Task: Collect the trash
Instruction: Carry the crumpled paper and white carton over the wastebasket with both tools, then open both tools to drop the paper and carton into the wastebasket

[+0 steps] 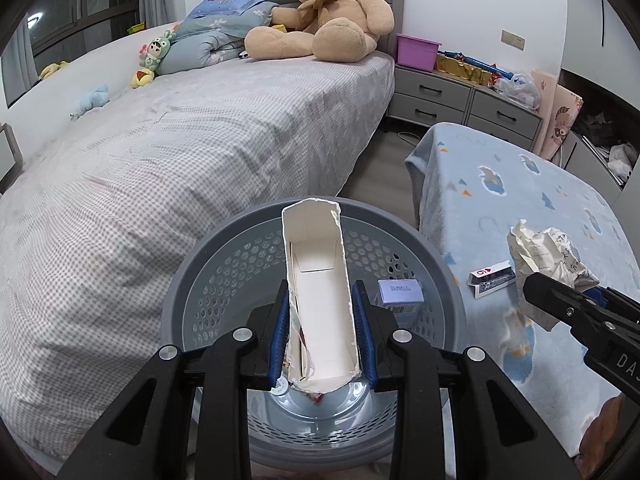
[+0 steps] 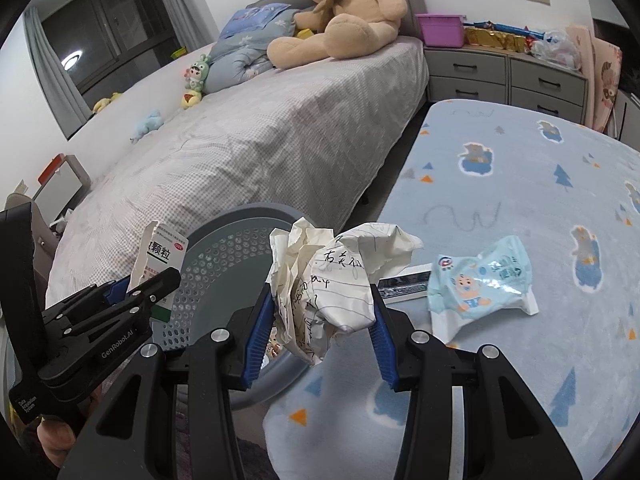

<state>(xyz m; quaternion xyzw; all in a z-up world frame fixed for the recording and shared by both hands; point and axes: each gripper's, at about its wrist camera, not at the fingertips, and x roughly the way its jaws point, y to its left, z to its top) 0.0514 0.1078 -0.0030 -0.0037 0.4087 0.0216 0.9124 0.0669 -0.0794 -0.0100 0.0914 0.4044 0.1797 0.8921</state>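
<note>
Bed (image 1: 180,152): grey-checked cover, a big teddy bear (image 1: 320,12) sitting at its head; nothing on it reads as trash.
Desk (image 2: 520,184): draped in a blue cartoon blanket, standing just beside the bin and carrying what is left to pick up.
Bin (image 1: 224,248): a grey perforated basket on the floor between bed and desk. A small lilac-topped box (image 1: 400,293) already lies inside — so some collecting looks done.
Left tool (image 1: 322,320): closed on an opened white medicine carton (image 1: 320,280), blue pads pressing its two long sides. The carton hangs directly over the bin's mouth, apparently not yet let go.
Right tool (image 2: 320,308): closed on a crumpled ball of handwritten paper (image 2: 332,276), held above the desk edge next to the bin's rim, not yet over the opening.
Wet-wipe packet (image 2: 480,284): light blue, lying flat on the desk to the right of the paper; untouched.
Playing-card piece (image 1: 490,278): a small card-printed box or card near the desk's edge, close to the packet; I cannot tell which it is.
Progress: my judgement is roughly midway — one item binned, two in grasp awaiting release, at least two more on the desk.
</note>
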